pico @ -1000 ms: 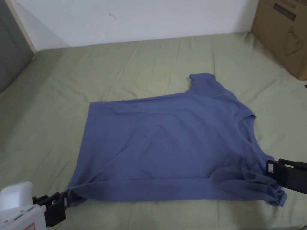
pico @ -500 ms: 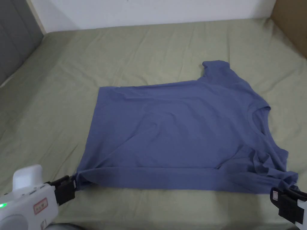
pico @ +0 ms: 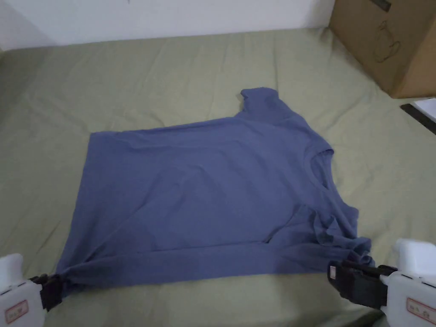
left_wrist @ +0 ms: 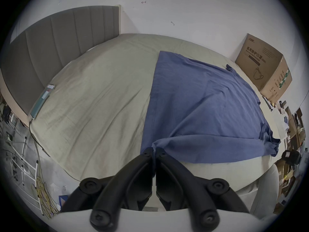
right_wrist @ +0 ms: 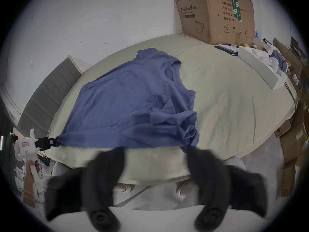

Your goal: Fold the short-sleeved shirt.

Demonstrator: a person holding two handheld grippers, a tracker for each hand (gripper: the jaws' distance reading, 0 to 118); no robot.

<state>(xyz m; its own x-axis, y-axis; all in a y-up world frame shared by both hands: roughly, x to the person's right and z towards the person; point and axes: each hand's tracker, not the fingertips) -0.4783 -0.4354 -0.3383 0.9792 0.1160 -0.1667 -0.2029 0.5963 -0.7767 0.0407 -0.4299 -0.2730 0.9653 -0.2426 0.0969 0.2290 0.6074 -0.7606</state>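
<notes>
Shirt (pico: 200,200), blue, lies spread on the green bed sheet (pico: 127,85), collar to the right, near edge folded over into a long band, near sleeve bunched at the right. Left gripper (left_wrist: 154,150) is clenched on the bunched near-left hem corner, jaws pressed together on the cloth. Right gripper (right_wrist: 155,153) has its jaws spread wide apart at the near-right corner beside the bunched sleeve, one jaw tip touching the cloth, not pinching; cardboard box (pico: 383,38) stands at far right.
</notes>
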